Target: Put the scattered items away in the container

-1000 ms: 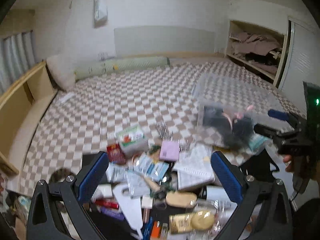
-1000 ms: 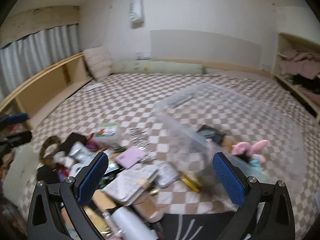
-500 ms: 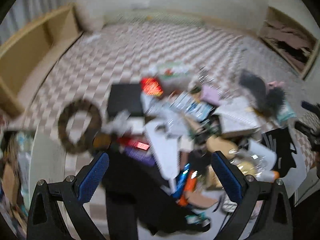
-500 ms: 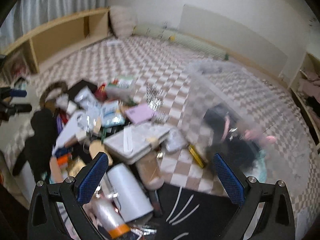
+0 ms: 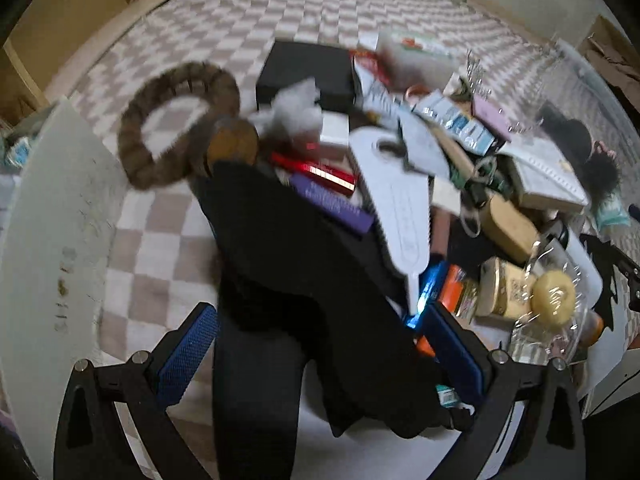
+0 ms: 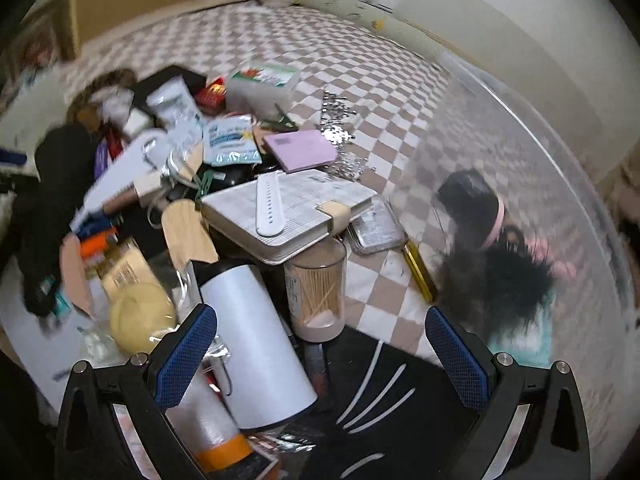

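black cloth point(image 5: 304, 280) between left gripper point(image 5: 316, 356) fingers

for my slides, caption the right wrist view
Open right tongs hover over the clutter pile, clear container alongside.

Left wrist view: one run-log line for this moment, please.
left gripper: open, over black garment | right gripper: open, empty | clear container: partly filled | pile: unsorted
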A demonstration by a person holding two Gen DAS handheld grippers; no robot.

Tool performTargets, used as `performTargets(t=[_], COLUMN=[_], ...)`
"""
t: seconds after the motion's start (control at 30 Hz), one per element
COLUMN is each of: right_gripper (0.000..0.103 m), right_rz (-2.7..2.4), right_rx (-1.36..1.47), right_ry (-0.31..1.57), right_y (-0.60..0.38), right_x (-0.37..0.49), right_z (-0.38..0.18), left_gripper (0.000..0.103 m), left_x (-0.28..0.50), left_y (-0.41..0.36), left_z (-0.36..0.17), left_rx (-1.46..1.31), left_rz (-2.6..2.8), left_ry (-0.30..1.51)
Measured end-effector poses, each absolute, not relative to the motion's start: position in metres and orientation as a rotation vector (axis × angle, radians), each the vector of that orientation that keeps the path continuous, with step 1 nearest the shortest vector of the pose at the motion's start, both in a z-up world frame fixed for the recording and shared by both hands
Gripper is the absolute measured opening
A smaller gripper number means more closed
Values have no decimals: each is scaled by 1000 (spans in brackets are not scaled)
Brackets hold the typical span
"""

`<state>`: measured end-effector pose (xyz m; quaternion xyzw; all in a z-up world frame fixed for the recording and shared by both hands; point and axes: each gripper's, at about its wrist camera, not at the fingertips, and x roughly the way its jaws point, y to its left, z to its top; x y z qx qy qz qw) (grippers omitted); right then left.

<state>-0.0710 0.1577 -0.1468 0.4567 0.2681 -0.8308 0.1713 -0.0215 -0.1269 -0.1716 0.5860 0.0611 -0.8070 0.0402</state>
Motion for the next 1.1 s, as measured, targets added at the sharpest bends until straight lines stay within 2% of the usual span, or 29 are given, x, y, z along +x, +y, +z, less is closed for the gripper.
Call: performTargets(t=[0.17,0.33,0.4,0.5,0.53,0.67,0.7,0.83,1.0,1.07,1.1], right_gripper=[103,103,101,90,90,85,84,69,60,52,43], right_rz=[-2325,-2322,-2309,-2266,-2248,-2178,-2167,-2130,-2082,-2061,-2049], right_rx=[1304,1195,1122,1030,1007,926,914,928,909,916,948], right_ry=[861,1119,1237,1394,1436,1576,1601,1631,1657,1653,1631], right_y=[152,143,137,126,123,107,103,91,74,70,68], right_x=[-74,-72,-69,-67,-66,-66,-67,-73,-78,-80,-82], right_z=[-162,-174,-178,-187,-191,-199,-201,-206,-213,-215,-216], left_gripper=[103,99,78,71,69,43,39,33,30,28,27], left_x=[-26,-30,-32,-35,-35,-38,-38,-38,-35,-35,-35], left_y=[-122,-117,-117,-116,-115,-108,-105,-93,-87,-85,-85], left_z=[-184,-196,-200,-205,-205,-204,-203,-199,-194,-193,-192], left_rx=[1830,1863,1873,1889,1894,1926,1932,1940,1953,1956,1955], left_rz=[-2443,-2415,-2407,-2404,-2409,-2444,-2455,-2494,-2533,-2543,-2546], left_ry=[172,153,138,132,134,138,125,76,83,94,98])
